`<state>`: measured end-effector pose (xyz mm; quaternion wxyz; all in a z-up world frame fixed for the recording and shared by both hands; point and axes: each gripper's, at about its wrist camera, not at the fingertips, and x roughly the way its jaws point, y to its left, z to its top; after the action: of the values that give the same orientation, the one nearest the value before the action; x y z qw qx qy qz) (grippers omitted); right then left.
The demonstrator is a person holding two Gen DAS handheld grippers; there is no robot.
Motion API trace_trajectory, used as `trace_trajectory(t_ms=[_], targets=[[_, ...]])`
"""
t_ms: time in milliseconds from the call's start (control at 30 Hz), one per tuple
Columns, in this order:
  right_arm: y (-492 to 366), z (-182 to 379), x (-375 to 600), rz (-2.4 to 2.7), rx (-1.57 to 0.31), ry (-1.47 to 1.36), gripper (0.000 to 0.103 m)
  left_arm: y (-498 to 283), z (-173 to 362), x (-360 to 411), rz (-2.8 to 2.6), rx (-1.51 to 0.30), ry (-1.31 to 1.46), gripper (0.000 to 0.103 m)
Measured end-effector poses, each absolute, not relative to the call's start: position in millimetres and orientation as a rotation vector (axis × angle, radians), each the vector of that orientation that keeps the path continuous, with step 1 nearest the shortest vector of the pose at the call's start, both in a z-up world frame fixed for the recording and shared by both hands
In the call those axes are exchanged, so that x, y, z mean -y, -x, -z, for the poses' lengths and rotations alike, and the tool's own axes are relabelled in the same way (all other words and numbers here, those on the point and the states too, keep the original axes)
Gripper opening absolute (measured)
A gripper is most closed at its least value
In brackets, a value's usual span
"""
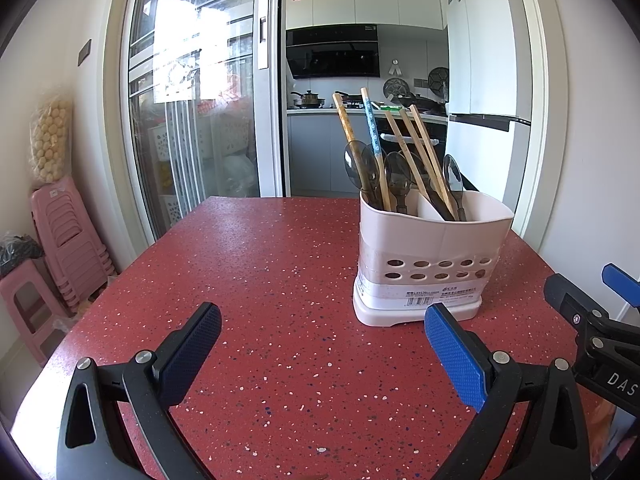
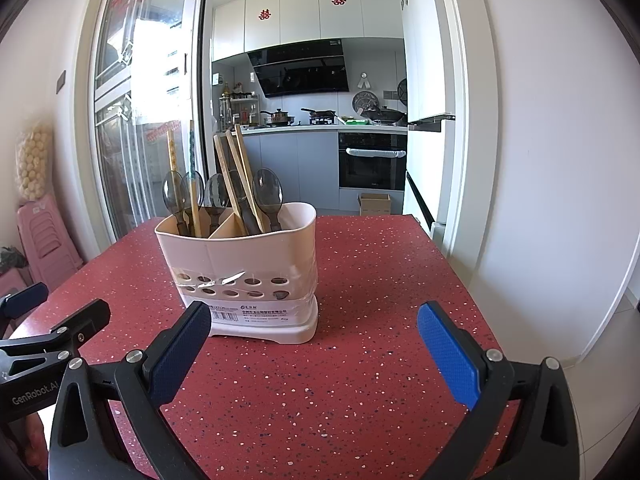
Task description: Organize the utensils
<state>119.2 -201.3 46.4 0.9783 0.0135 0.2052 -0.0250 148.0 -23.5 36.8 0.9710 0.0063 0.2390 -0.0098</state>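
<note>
On the red table (image 1: 280, 264), holder (image 1: 432, 256) carries chopsticks (image 1: 424, 152) and spoons (image 1: 398, 178) mixed across both compartments. Left tool (image 1: 322, 352) and right tool (image 2: 314, 350) hover spread wide, empty. Could be pre-sort or finished; can't call it.

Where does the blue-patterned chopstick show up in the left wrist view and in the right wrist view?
Left wrist view: the blue-patterned chopstick stands right of centre, in the left compartment of the white utensil holder, leaning slightly left.
Right wrist view: it stands left of centre, again in the holder's left compartment, nearly upright.
Shared landmark: the black range hood in the kitchen behind.
</note>
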Motion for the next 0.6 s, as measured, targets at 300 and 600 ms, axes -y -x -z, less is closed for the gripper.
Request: trace_trajectory(t_ms=[300,600], targets=[[-119.1,-46.5,201.5,0.05,-0.414,-0.027,0.103,-148.6,-36.0,24.2,0.02,-0.484,-0.015,0.103],[-119.3,-46.7,201.9,0.05,-0.414,-0.027,0.103,-147.8,-35.2,23.9,0.018,-0.485,-0.015,0.103]])
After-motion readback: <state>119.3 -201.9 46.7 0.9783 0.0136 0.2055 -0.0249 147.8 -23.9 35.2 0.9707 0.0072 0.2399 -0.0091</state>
